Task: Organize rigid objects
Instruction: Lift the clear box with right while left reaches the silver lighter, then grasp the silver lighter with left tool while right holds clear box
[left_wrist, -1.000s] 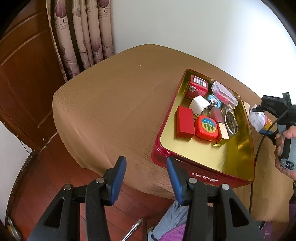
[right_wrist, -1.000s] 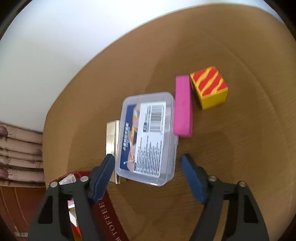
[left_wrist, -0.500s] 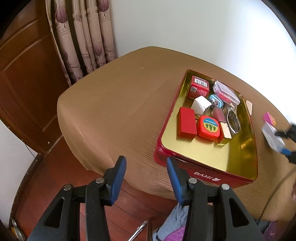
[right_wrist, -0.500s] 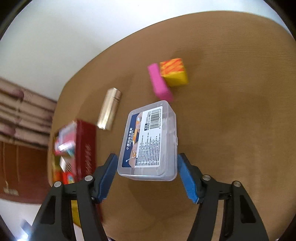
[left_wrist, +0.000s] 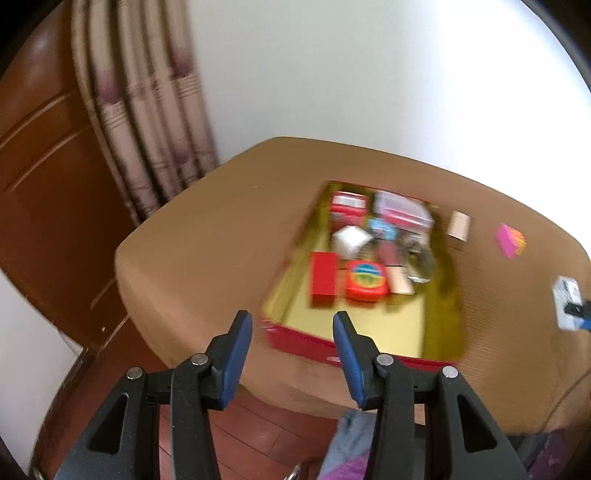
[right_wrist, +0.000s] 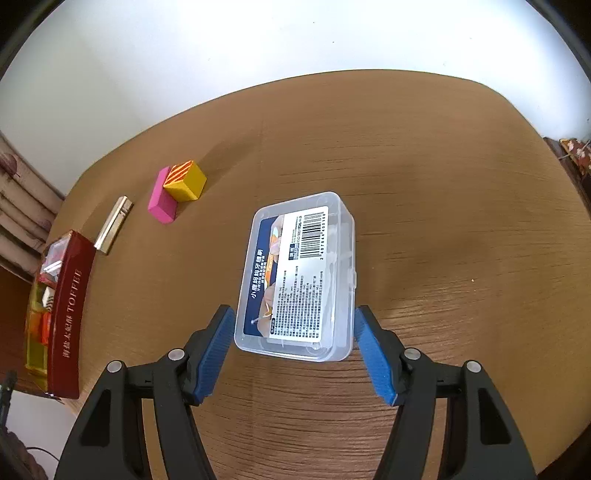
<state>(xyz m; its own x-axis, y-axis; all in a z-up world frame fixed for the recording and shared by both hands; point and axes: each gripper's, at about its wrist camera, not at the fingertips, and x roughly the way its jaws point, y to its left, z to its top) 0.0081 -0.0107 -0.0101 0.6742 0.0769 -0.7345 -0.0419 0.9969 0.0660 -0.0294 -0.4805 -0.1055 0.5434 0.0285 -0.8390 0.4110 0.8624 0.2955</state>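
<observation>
Tabletop (right_wrist: 424, 177) under a brown cloth fills both views, set against a white wall (right_wrist: 221, 48), with patterned curtains (left_wrist: 147, 122) and a dark wooden door (left_wrist: 48, 184) at the left. The clear plastic box (right_wrist: 299, 275) sits clamped by its sides between the blue pads of the right gripper (right_wrist: 295, 349), above the cloth. The red tin (left_wrist: 364, 306) of small items lies well to its left. The left gripper (left_wrist: 292, 356) hangs half-open and empty, before the tin.

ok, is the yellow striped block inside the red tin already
No, the yellow striped block sits on the table beside the pink block, outside the red tin.
</observation>
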